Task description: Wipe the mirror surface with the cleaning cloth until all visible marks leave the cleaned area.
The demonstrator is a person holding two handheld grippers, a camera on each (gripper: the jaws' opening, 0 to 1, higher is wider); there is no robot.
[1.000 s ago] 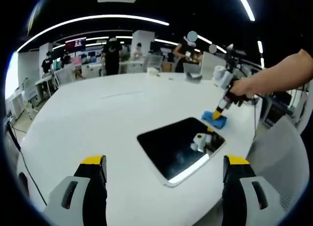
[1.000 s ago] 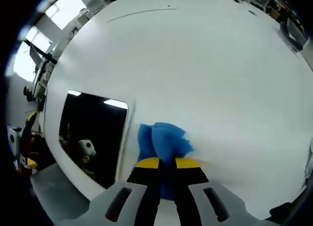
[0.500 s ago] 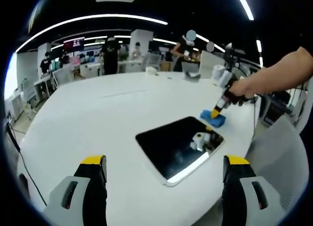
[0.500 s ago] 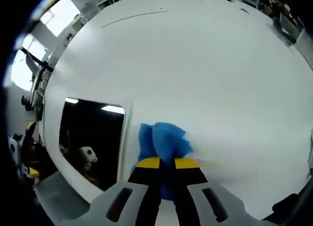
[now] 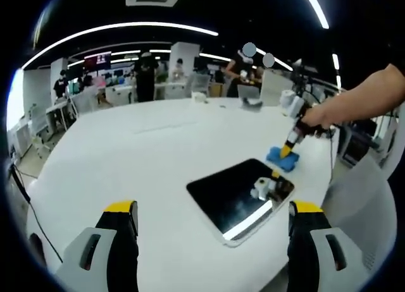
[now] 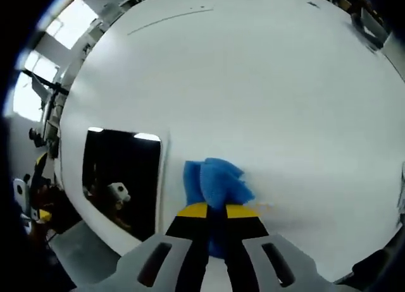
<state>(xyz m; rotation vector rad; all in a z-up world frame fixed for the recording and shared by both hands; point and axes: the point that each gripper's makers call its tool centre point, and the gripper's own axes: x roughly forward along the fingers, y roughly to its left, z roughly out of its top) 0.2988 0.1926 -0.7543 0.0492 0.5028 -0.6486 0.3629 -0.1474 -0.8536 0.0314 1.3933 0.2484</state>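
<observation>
Little has changed in the last second: the right gripper stays clamped on the cleaning cloth, on the white table just beside the mirror. Wiping has not begun. The left gripper hovers with jaws apart, holding nothing.

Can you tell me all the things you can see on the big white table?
table: one, white, round, under everything.
mirror: one, dark glass with pale rim, flat on the table near its edge.
cleaning cloth: one, blue, on the table beside the mirror, pinched in the right gripper.
people: several, standing at desks beyond the table.
left gripper: one, grey with yellow tips, jaws wide apart, holding nothing.
right gripper: one, yellow-tipped, closed on the cloth.
</observation>
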